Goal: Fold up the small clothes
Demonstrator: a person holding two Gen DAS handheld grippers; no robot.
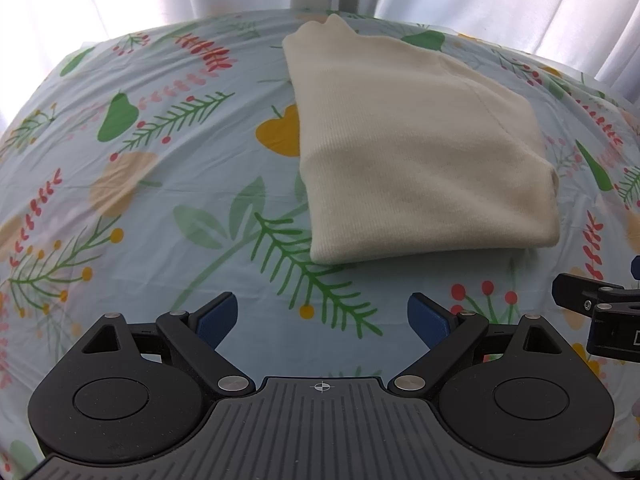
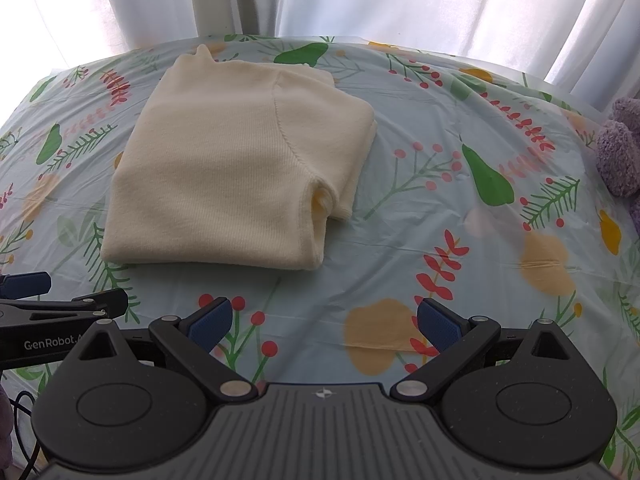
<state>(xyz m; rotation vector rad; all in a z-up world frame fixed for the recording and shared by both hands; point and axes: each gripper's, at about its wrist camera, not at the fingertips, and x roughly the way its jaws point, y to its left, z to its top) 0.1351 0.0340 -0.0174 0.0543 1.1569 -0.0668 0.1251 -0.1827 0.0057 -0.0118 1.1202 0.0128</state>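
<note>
Left wrist view: a cream ribbed knit sweater (image 1: pixel 420 152) is seen folded into a compact rectangle, laid flat on the floral tablecloth (image 1: pixel 160 200), ahead and slightly right of the left gripper (image 1: pixel 322 320); the folded near edge is turned toward the camera; a seam is traced diagonally across the upper layer. Right wrist view: the same sweater (image 2: pixel 228 172) is found ahead and to the left of the right gripper (image 2: pixel 324 322); a sleeve opening is exposed at its near right corner, and stacked layers are visible along the right side. Both grippers are held spread wide, blue pads apart, nothing gripped between them; each is kept clear of the garment, near its front edge, above bare cloth; the two are positioned side by side. White curtains (image 2: pixel 360 0) are noted behind the table; a purple fuzzy item (image 2: pixel 622 148) is recorded at the far right edge of the cloth, well apart from the sweater.
</note>
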